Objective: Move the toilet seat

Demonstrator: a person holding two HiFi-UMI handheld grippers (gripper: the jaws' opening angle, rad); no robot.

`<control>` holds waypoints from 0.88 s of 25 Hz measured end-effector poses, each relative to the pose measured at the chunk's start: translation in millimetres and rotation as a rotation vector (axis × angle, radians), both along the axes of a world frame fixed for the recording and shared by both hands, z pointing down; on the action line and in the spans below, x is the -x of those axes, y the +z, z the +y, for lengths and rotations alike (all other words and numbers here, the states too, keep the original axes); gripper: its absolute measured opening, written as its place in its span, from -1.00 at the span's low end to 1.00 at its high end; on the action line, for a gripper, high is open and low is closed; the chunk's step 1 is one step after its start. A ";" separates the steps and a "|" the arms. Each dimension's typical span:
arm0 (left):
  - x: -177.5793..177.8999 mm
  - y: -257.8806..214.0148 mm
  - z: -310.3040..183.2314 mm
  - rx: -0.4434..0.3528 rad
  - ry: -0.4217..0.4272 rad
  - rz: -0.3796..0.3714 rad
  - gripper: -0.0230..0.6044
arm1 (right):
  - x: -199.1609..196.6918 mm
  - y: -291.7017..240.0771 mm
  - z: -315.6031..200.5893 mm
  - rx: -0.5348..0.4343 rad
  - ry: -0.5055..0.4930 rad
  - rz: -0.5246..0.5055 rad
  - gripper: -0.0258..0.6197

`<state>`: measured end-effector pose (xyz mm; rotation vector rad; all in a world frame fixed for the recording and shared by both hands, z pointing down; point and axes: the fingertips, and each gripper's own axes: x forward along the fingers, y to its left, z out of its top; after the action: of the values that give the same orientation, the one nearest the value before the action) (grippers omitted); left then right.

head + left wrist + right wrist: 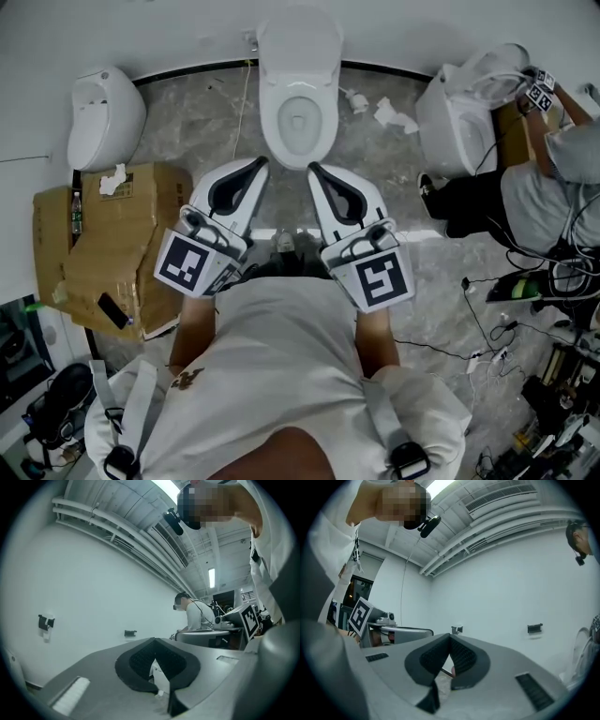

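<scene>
The left gripper (260,162) and right gripper (313,168) are both pinched shut on nothing, held side by side and pointing level. Just ahead of their tips, the toilet seat (271,105) rests on its bowl against the white wall (187,28).

Tongs (154,640) closed tip to tip, facing white wall (93,583). Pipes (117,527) overhead. Person (193,616) right of centre, beyond.

We stood on a grey marbled floor (375,159) that met a white wall (169,28) beyond the cardboard box (94,253). High above the box ran ceiling pipes (103,520) and a strip light (211,577). Cables (487,328) sprawled well to the box's right.
</scene>
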<state>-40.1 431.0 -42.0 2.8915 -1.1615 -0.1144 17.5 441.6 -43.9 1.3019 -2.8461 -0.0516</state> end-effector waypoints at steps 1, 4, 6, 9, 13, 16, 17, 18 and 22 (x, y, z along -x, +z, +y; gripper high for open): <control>1.9 1.3 -4.4 0.002 0.001 0.001 -0.92 | 0.8 0.5 -4.6 0.000 0.004 0.001 -0.91; 5.5 4.3 -17.6 0.009 0.003 0.002 -0.92 | 2.0 2.2 -18.2 0.005 0.006 0.006 -0.91; 4.8 5.6 -26.3 0.015 0.002 0.004 -0.92 | 1.0 3.1 -27.2 0.010 0.004 0.004 -0.91; -0.2 9.2 -40.7 0.024 -0.002 0.004 -0.92 | -1.7 5.4 -41.9 0.010 -0.008 -0.001 -0.91; -4.5 16.8 -60.0 0.034 -0.018 -0.004 -0.92 | -4.0 9.8 -60.2 0.005 -0.032 -0.010 -0.91; -8.8 21.7 -75.8 0.035 -0.039 -0.012 -0.92 | -9.5 12.5 -74.8 -0.011 -0.047 -0.007 -0.91; -10.9 23.1 -81.9 0.036 -0.045 -0.015 -0.92 | -12.3 13.6 -81.1 -0.011 -0.050 -0.009 -0.91; -13.2 24.3 -88.6 0.037 -0.050 -0.017 -0.92 | -15.1 14.6 -88.2 -0.009 -0.054 -0.011 -0.91; -23.5 26.2 -119.5 0.040 -0.066 -0.021 -0.92 | -25.9 16.4 -121.1 -0.003 -0.074 -0.013 -0.91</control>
<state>-16.7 311.5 -15.8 2.8276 -1.2475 -0.0606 43.4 320.5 -27.5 1.2012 -2.9053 -0.0477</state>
